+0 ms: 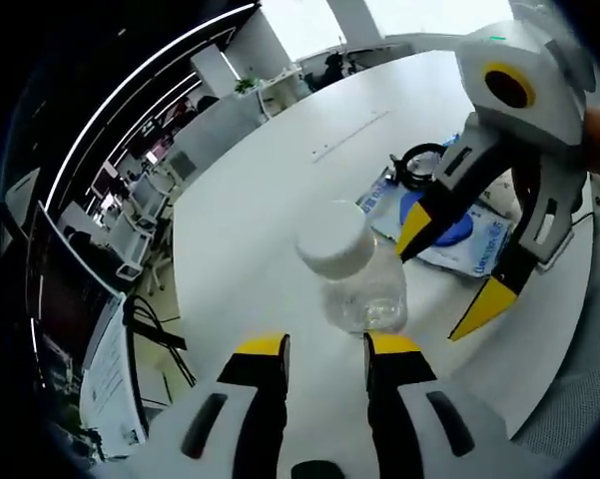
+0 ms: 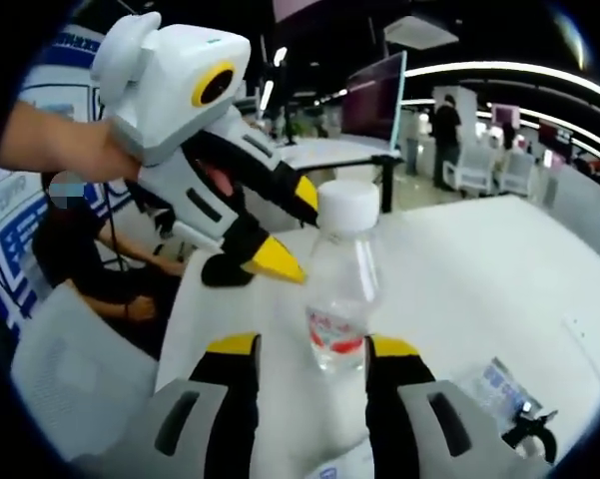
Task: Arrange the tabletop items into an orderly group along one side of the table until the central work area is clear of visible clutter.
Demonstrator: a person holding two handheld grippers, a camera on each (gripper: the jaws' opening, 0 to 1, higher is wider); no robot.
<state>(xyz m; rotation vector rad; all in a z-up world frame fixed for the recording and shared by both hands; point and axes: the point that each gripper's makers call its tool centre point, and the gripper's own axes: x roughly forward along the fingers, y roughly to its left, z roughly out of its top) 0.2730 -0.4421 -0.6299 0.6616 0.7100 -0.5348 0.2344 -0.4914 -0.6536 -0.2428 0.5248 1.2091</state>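
both grippers face one clear bottle point(image 1: 351, 271) standing on the white table point(image 1: 270, 190), long axis upright, white cap on top. my left gripper point(image 1: 324, 349) sits spread just short of its base, holding nothing. my right gripper point(image 2: 309, 349) looks nearer, jaws open either side of the base, though i can't tell if they touch

Clear bottle point(image 1: 359, 274), white cap, upright on white table point(image 1: 270, 180).
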